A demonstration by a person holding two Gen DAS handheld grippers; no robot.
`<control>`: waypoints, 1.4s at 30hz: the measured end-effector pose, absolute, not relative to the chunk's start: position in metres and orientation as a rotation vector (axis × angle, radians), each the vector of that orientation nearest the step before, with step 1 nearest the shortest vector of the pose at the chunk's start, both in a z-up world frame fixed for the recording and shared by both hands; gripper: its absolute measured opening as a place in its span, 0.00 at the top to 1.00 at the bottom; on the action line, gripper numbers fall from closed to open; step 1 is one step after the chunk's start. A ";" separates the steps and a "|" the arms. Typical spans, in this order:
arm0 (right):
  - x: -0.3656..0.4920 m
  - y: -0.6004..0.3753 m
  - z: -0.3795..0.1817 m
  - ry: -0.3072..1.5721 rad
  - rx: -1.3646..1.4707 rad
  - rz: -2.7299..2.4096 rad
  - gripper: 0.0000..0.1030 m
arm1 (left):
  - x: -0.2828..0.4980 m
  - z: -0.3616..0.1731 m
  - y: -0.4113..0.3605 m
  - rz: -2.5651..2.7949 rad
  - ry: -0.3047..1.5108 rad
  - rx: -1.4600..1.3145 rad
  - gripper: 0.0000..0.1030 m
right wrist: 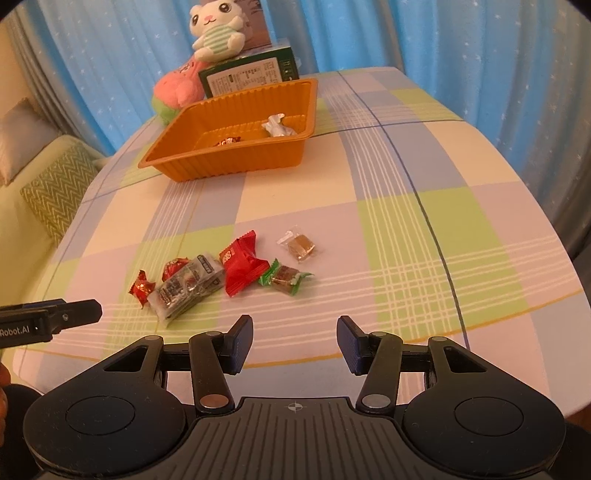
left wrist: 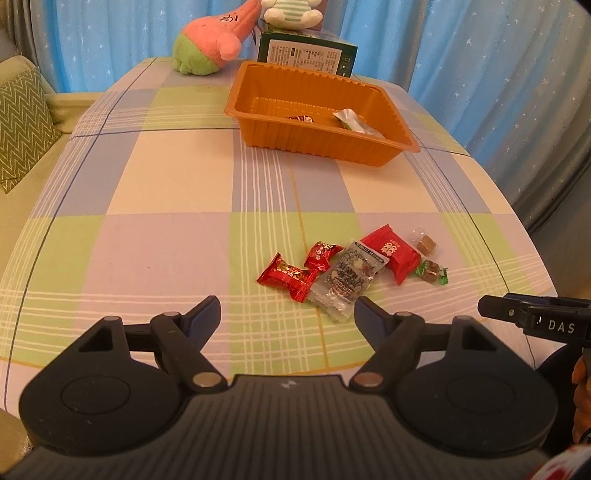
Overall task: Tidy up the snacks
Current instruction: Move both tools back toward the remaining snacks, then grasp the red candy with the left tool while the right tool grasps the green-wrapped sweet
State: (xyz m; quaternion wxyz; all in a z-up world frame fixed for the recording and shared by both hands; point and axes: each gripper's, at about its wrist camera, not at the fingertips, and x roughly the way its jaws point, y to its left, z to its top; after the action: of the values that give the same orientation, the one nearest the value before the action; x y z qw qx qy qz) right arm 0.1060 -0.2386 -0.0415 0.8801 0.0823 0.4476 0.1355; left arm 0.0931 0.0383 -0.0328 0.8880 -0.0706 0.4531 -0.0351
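Note:
Several wrapped snacks lie in a cluster on the checked tablecloth: a red candy (left wrist: 288, 277), a clear dark packet (left wrist: 347, 280) (right wrist: 188, 288), a larger red packet (left wrist: 395, 254) (right wrist: 242, 266), a green-wrapped sweet (left wrist: 430, 272) (right wrist: 284, 278) and a clear-wrapped brown sweet (left wrist: 426, 243) (right wrist: 300, 245). An orange tray (left wrist: 258, 133) (right wrist: 236, 162) farther back holds a red candy (right wrist: 227, 142) and a silver packet (left wrist: 352, 120) (right wrist: 277, 127). My left gripper (left wrist: 288, 317) is open and empty just short of the cluster. My right gripper (right wrist: 295, 339) is open and empty, near the cluster's right side.
Behind the tray stand a green box (left wrist: 306, 55) (right wrist: 251, 75), a pink and green plush (left wrist: 210, 44) and a white plush (right wrist: 218, 33). A sofa with a zigzag cushion (left wrist: 22, 125) is on the left. Blue curtains hang behind. The table edges curve away at both sides.

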 end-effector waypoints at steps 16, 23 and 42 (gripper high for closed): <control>0.161 -0.216 -0.075 0.925 -0.096 0.443 0.51 | 0.135 -0.066 0.054 -0.098 1.029 -0.330 0.49; 0.171 -0.214 -0.080 0.905 -0.135 0.466 0.51 | 0.155 -0.082 0.053 -0.068 1.047 -0.440 0.55; 0.176 -0.205 -0.089 0.878 -0.213 0.523 0.51 | 0.162 -0.086 0.034 -0.122 1.046 -0.086 0.81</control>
State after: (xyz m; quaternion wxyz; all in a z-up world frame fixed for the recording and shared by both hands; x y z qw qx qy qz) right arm 0.1755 -0.2051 -0.0887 0.8669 -0.1015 0.4194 0.2497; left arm 0.1615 0.0339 -0.0855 0.8637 -0.0408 0.4989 -0.0584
